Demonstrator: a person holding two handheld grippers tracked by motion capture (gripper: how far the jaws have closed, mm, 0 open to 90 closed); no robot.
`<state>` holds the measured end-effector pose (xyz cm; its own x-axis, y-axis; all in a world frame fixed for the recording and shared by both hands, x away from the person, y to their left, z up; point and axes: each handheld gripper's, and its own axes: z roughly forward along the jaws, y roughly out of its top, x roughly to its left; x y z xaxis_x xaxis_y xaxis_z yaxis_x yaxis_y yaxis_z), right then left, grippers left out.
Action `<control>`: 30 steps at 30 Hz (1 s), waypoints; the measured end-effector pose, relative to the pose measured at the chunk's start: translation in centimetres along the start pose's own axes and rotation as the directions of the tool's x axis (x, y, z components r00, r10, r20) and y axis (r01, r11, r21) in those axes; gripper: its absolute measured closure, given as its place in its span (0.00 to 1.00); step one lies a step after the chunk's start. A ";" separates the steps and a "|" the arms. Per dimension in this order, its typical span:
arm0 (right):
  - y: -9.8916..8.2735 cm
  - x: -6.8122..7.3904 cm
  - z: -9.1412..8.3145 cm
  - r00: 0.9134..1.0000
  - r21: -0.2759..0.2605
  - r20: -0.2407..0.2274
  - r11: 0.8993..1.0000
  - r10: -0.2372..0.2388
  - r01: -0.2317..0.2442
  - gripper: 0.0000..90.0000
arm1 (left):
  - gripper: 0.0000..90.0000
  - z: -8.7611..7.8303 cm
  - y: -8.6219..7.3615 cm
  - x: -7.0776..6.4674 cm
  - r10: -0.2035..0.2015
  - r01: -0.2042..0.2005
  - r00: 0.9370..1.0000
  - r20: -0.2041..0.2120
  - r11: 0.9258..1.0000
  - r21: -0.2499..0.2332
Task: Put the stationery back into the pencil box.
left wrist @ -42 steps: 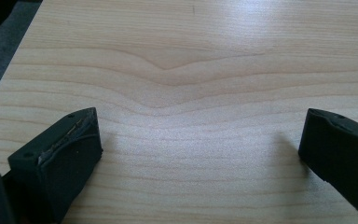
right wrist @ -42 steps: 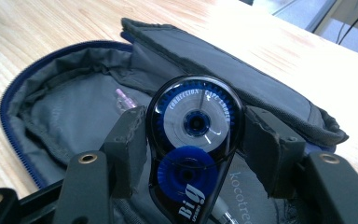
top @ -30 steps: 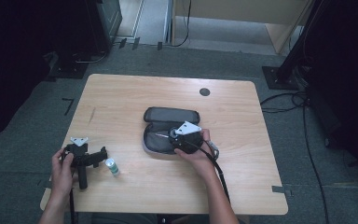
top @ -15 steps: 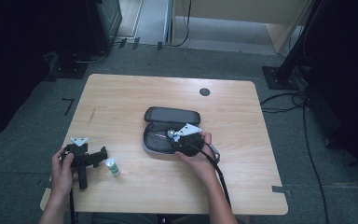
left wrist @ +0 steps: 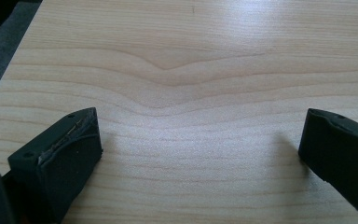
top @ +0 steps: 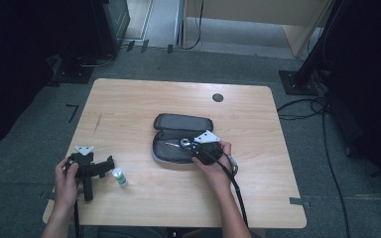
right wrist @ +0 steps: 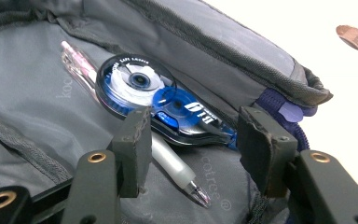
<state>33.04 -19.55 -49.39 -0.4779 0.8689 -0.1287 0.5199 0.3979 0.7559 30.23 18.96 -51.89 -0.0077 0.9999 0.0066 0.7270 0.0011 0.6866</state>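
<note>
An open grey pencil case [top: 174,122] lies at the table's middle. Inside it rest a blue and clear correction tape dispenser [right wrist: 154,103] and a clear pen [right wrist: 172,166] that passes under it. My right gripper [top: 184,144] is low over the case's near half, open, its jaws [right wrist: 198,149] standing either side of the dispenser's nose without touching it. Near the front left edge my left gripper [top: 110,164] is open above bare wood [left wrist: 200,149], with nothing between its jaws. A small green and white tube [top: 119,177] lies just right of it.
A dark round disc [top: 218,97] is set in the wooden table [top: 129,104] near its back edge, and it looks brownish [right wrist: 354,38] in the right gripper view. Cables run from both grippers off the front edge. Dark stands and cables crowd the floor around.
My right gripper has slid a little to the left over the open case. The left gripper and the tube have stayed where they were.
</note>
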 end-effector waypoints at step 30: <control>1.9 9.9 -3.0 0.934 -0.121 -0.354 0.988 0.051 -0.100 0.45 | 0.00 0.1 0.1 0.0 0.002 -0.002 1.000 0.004 1.000 0.000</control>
<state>27.13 -11.09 -47.32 -0.6701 0.7279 0.1456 0.4758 0.2707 0.8369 30.31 18.94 -51.89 -0.0039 1.0000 0.0051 0.7269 -0.0007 0.6868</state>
